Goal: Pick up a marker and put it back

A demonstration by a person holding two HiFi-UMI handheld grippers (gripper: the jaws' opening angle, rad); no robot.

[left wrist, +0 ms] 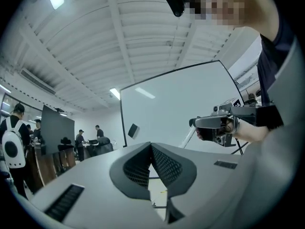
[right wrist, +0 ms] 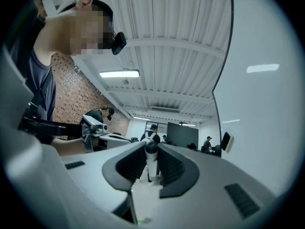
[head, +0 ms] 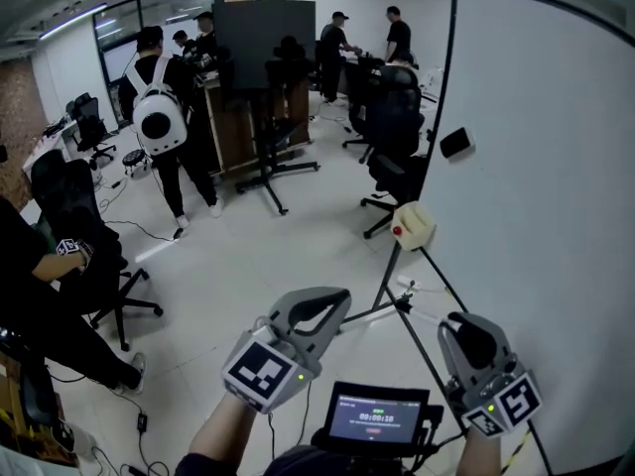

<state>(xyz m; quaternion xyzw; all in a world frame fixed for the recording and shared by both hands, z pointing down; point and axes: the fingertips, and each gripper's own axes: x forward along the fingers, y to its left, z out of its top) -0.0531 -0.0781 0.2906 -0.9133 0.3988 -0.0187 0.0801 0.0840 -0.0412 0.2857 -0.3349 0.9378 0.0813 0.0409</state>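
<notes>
A marker (right wrist: 151, 162) with a white body and black cap stands upright between the jaws of my right gripper (right wrist: 151, 148), which is shut on it. In the head view the right gripper (head: 464, 327) is held low at the right, beside the whiteboard (head: 556, 167); the marker itself is hard to make out there. My left gripper (head: 335, 301) is at the lower middle, pointing away from the board. In the left gripper view its jaws (left wrist: 151, 145) meet at the tips with nothing between them. The right gripper (left wrist: 217, 125) also shows there, in front of the whiteboard (left wrist: 176, 109).
A black eraser (head: 456, 143) sticks to the board. A beige box with a red button (head: 414, 224) sits on a tripod by the board's left edge. A small screen (head: 377, 416) hangs below me. Office chairs (head: 397, 127) and several people (head: 159, 117) stand farther off.
</notes>
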